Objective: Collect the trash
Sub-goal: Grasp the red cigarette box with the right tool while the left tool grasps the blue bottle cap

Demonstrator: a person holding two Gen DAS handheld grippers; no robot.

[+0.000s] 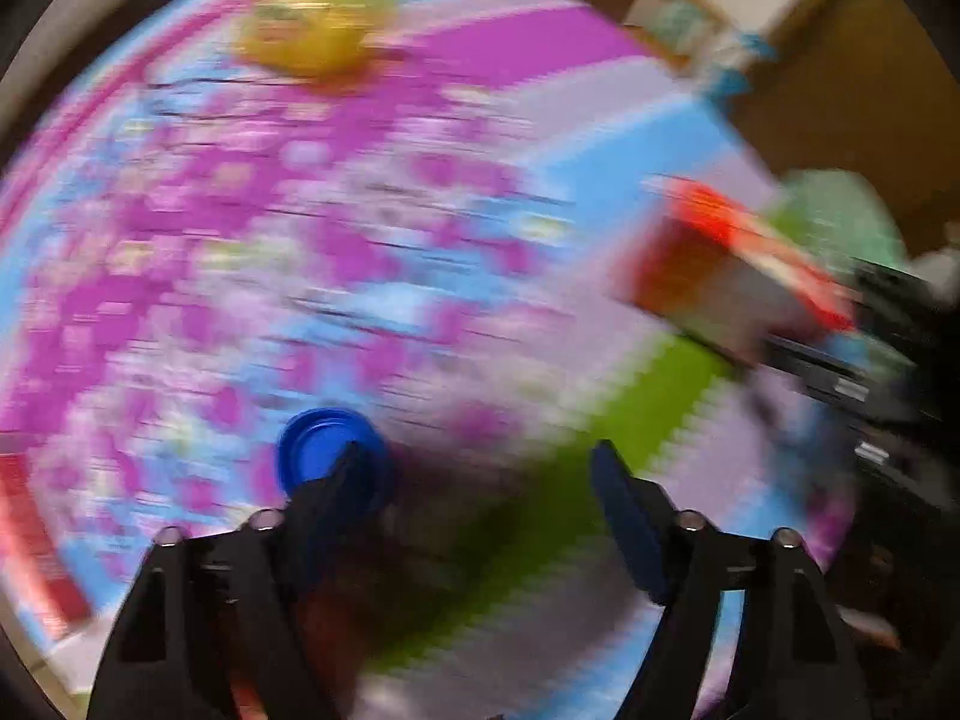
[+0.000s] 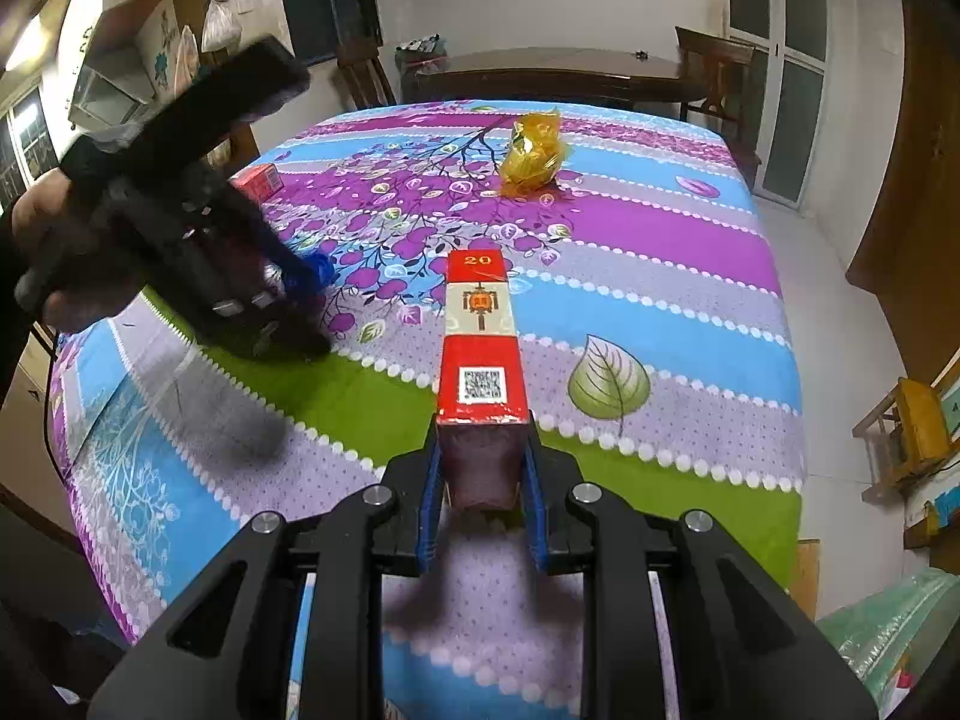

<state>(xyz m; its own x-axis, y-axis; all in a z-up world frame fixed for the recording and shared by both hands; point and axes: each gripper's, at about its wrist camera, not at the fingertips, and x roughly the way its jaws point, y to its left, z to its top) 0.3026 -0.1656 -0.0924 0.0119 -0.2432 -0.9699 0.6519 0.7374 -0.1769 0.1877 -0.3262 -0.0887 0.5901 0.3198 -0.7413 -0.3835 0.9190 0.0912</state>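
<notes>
My right gripper (image 2: 483, 468) is shut on a long red and white carton (image 2: 482, 336) and holds it above the bed; the carton also shows blurred at the right of the left wrist view (image 1: 738, 264). My left gripper (image 1: 480, 468) is open, its left finger touching a blue bottle cap (image 1: 327, 456) on the sheet; the cap also shows in the right wrist view (image 2: 315, 273). A crumpled yellow wrapper (image 2: 531, 153) lies at the far side of the bed, also in the left wrist view (image 1: 312, 36). A small red box (image 2: 259, 180) lies at the bed's far left edge.
The bed carries a purple, blue and green patterned sheet (image 2: 660, 276). A green plastic bag (image 2: 894, 636) is beside the bed at lower right. A dark table (image 2: 552, 75) and chairs stand beyond the bed. The left wrist view is heavily motion-blurred.
</notes>
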